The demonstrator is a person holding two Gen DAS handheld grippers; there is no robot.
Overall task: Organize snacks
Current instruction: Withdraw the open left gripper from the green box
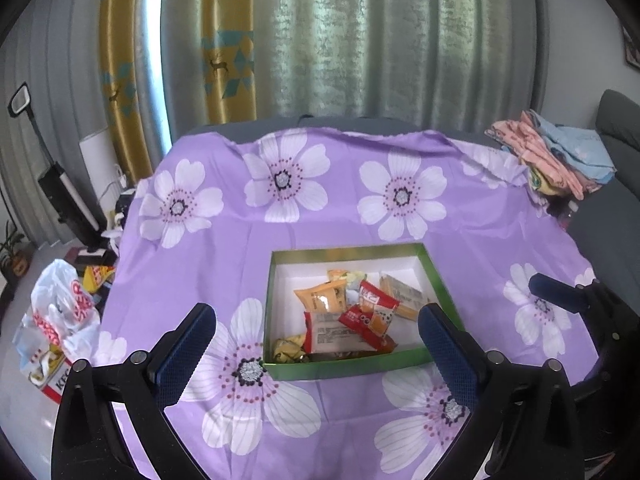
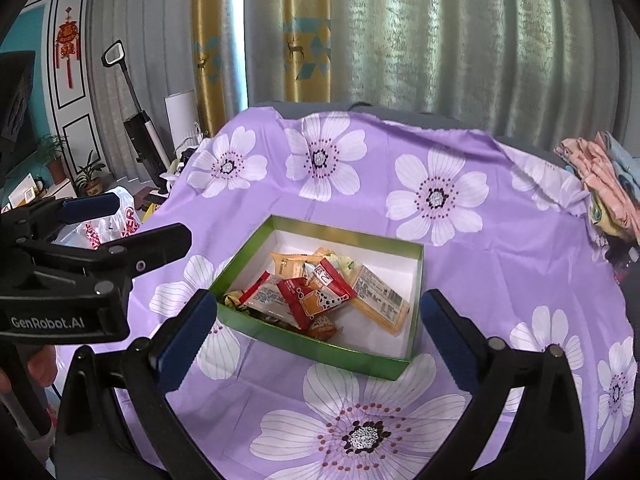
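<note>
Purple flowered cloth covers the counter, loose and wrinkled; a low tool could snag it and drag the green box; nearest, the right tool gapes wide, empty, touching nothing; the left tool is equally wide and empty, above the box's near rim. Snack packets lie heaped inside the box — a clumsy reach might tip it. Farther left, plastic bags sit off the counter; folded clothes rest far right.
</note>
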